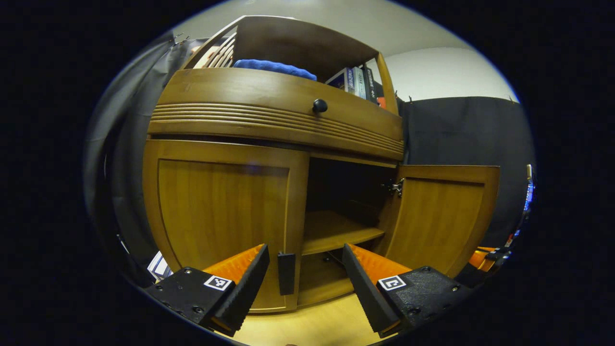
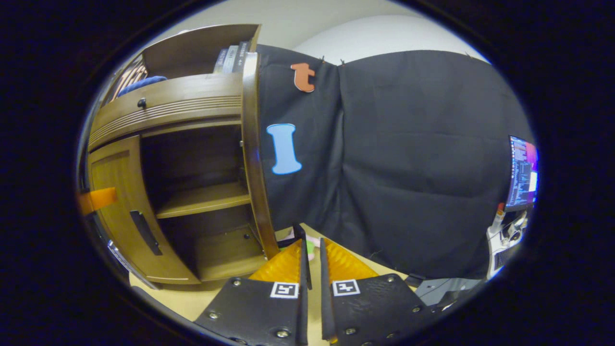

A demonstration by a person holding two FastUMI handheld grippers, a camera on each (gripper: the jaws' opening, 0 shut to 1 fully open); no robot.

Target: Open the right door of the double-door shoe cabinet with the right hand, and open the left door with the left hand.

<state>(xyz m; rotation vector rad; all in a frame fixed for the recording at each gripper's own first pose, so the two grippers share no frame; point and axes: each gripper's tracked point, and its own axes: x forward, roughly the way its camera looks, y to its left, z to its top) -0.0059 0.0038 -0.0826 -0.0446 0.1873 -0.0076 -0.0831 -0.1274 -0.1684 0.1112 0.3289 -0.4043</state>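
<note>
The wooden shoe cabinet (image 1: 269,110) fills the left gripper view. Its left door (image 1: 221,211) is closed, with a black handle (image 1: 286,273) low on its right edge. My left gripper (image 1: 305,283) is open, and that handle stands between its orange fingers (image 1: 240,269), closer to the left one and apart from both. The right door (image 1: 442,221) stands swung wide open. In the right gripper view this door (image 2: 253,144) is edge-on, and my right gripper (image 2: 312,244) is shut on its thin black handle (image 2: 300,233).
Behind the open door, a shelf (image 1: 336,230) and dark interior show. Above are a drawer with a black knob (image 1: 319,105), a blue cloth (image 1: 274,67) and books (image 1: 355,79). A lit monitor (image 2: 521,170) stands far right. Light wooden floor (image 1: 312,327) lies below.
</note>
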